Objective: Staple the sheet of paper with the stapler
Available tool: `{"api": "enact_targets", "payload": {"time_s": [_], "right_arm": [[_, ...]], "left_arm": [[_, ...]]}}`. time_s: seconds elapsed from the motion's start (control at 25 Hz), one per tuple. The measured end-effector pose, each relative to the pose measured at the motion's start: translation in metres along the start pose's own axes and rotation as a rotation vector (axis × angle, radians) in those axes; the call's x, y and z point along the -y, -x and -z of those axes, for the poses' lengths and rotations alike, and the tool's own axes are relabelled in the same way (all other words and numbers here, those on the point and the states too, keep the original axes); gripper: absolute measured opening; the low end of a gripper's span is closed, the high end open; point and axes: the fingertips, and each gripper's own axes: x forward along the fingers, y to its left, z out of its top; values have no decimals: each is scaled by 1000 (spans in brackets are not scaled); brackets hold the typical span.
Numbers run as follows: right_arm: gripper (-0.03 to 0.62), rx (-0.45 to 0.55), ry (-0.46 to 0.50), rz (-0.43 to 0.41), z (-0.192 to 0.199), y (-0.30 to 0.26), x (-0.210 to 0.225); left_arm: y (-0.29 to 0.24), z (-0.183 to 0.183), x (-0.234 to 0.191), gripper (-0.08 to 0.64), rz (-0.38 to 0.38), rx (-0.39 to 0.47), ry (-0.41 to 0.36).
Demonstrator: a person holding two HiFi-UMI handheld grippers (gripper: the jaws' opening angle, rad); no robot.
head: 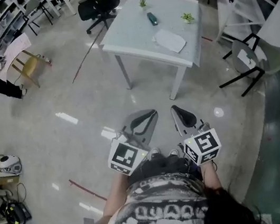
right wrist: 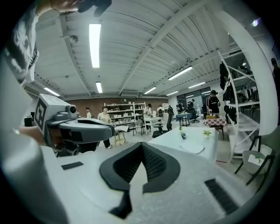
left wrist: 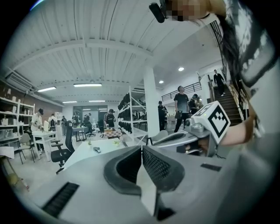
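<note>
One sheet of paper (head: 169,40) lay flat near the counter's (head: 126,36) front right corner, with the single stapler (head: 152,18), a small dark one, resting apart from it toward the middle of the top. Two small potted plants (head: 142,1) shared the surface, one by the far edge and the other (head: 187,18) by the right edge. The person stood on the open floor (head: 68,132) well apart from the counter, both tools held close to the body and aimed roughly level toward it. The left gripper (left wrist: 142,148) had its jaws clenched together on nothing, and the right gripper (right wrist: 141,145) was likewise pinched closed and empty. By the look of it the job had not begun: the step in hand was the approach. The next move would likely call for walking up to the counter, releasing the jaws, and bringing paper and stapler together, one tool steadying the sheet while the other worked the stapler.
</note>
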Motion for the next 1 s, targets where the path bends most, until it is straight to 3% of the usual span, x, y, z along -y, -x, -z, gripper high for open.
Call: {"api": "enact_targets", "payload": {"time_s": [0.56,1.0], "right_arm": [[-8,-52,-43,29,13,-46,0],[-8,-76,-87,36,14,-125,70]], "left_arm": [[7,24,-42,6,23,-11,45],[-53,38,-113,6,1,-43,69]]}}
